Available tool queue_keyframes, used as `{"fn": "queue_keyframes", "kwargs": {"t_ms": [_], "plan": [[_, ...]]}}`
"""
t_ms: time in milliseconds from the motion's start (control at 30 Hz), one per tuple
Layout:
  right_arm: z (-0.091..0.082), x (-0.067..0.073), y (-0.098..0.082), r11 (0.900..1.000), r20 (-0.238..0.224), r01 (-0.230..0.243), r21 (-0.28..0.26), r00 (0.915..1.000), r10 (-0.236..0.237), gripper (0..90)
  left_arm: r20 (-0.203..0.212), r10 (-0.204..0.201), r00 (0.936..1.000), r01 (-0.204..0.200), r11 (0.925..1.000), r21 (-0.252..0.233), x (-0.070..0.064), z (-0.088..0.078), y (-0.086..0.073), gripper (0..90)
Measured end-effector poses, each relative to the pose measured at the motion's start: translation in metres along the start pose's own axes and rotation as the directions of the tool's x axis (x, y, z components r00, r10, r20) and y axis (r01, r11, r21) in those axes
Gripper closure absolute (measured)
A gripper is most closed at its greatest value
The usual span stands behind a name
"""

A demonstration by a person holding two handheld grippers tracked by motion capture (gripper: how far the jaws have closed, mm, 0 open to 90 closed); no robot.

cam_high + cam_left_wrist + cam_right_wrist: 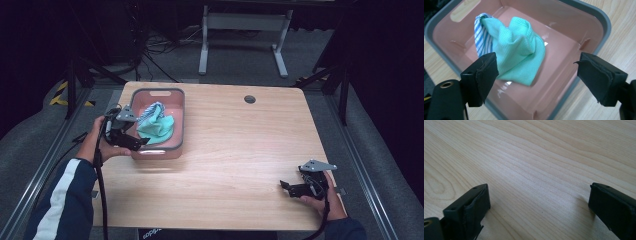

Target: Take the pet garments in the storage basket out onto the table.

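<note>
Cloths (516, 52) in pink tub (584, 27) bear no writing.

I see my right gripper (537, 210) with jaws wide apart at lower left and lower right of frame, nothing between them, bare wood table (536, 157) across the rest.

Light wooden table (240, 150), round hole (250, 99) near far edge; white metal frame (244, 35) beyond (on grey floor).
</note>
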State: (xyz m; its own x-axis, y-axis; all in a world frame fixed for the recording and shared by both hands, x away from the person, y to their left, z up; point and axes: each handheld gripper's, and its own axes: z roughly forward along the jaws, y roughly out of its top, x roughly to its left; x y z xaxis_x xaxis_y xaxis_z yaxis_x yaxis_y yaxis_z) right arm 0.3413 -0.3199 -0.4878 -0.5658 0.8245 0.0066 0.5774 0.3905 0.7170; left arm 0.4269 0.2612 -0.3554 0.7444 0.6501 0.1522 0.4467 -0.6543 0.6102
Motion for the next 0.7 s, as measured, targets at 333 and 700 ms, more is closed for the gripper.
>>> {"fn": "queue_keyframes", "kwargs": {"t_ms": [333, 700], "plan": [[0.000, 0.000, 0.000, 1.000, -0.002, 0.003, 0.000, 1.0000, -0.003, 4.2, 0.044, 0.048, 0.9979, -0.053, 0.9914, 0.120, 0.017, 0.032, 0.027, 19.6], [0.000, 0.000, 0.000, 1.000, -0.002, 0.003, -0.002, 1.0000, -0.003, 4.2, 0.076, 0.090, 0.9930, -0.108, 0.9538, 0.280, 0.025, 0.075, 0.040, 20.8]]}}
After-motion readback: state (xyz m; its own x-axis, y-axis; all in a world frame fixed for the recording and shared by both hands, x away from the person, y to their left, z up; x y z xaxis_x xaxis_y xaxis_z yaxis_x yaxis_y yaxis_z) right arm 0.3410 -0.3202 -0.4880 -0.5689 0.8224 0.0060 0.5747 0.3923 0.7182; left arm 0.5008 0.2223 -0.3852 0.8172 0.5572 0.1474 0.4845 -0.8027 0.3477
